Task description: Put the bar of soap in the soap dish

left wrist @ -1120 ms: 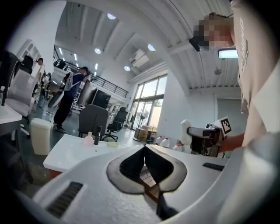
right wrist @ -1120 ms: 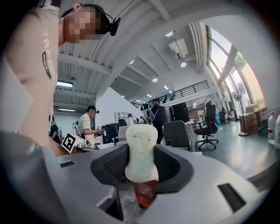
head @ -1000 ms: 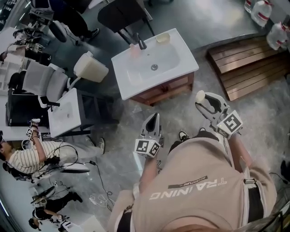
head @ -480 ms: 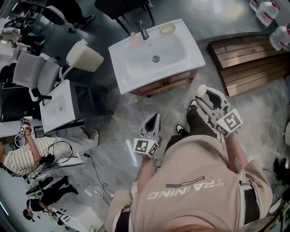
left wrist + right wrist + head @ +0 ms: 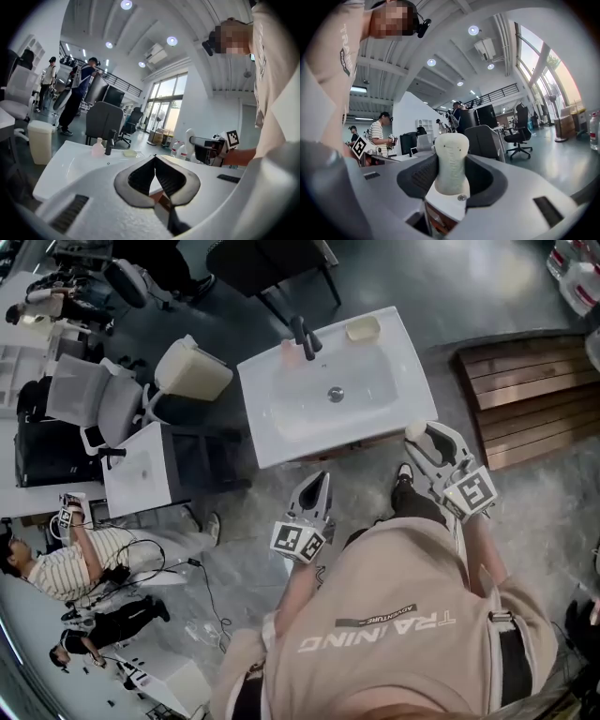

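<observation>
Right gripper view: right gripper [image 5: 422, 437] clamped on soap [image 5: 451, 164], bar upright between the jaws. Head view shows only its cream tip.
Left gripper view: left gripper [image 5: 155, 164] clenched, nothing held.
Head view: dish [image 5: 362, 329] at 1 o'clock corner of sink [image 5: 281, 437], well apart from soap.
Grey floor [image 5: 562, 512]; pallet [image 5: 525, 390] at 3 o'clock, desks [image 5: 136, 474] at 9.

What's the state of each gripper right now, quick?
Left gripper: closed, holding nothing.
Right gripper: closed on the bar of soap.
</observation>
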